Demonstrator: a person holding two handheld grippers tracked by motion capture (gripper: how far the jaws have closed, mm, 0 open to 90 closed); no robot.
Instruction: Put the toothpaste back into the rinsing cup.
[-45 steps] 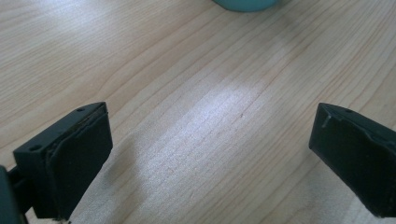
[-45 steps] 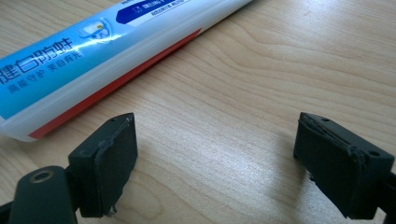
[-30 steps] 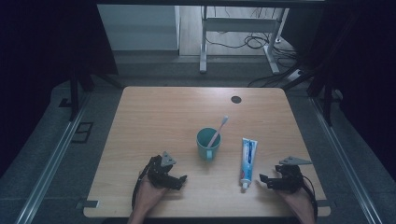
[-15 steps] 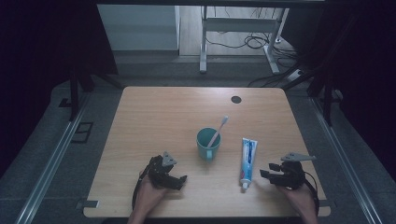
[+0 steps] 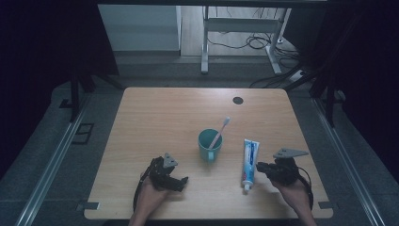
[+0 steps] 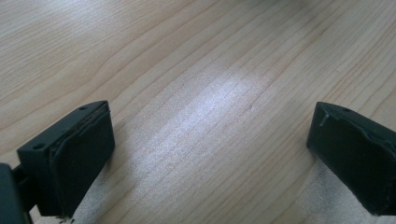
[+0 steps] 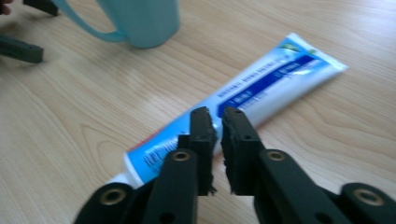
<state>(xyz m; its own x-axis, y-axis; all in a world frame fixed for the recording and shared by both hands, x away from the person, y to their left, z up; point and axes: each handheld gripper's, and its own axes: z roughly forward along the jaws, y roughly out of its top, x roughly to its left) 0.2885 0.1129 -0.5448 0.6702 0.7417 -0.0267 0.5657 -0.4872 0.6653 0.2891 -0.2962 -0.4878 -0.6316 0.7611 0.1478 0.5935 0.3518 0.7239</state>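
A blue-and-white toothpaste tube [image 5: 249, 162] lies flat on the wooden table [image 5: 160, 117], cap toward the front edge. Left of it stands a teal cup [image 5: 209, 146] with a toothbrush [image 5: 220, 132] leaning in it. My right gripper [image 5: 259, 166] hovers just right of the tube. In the right gripper view its jaws [image 7: 217, 116] have just been closing and stand almost together, with nothing between them; the tube [image 7: 261, 88] and the cup [image 7: 144, 21] lie beyond. My left gripper [image 5: 181, 176] rests near the front edge, left of the cup, open over bare wood [image 6: 210, 140].
A dark round grommet [image 5: 237, 100] sits at the table's back right. Desk legs and cables [image 5: 244, 42] stand on the floor behind the table. Bare wood stretches across the back and left of the tabletop.
The right gripper has risen a little and shifted toward the toothpaste tube, and its jaws have closed from wide apart. The left hand has stayed where it was.
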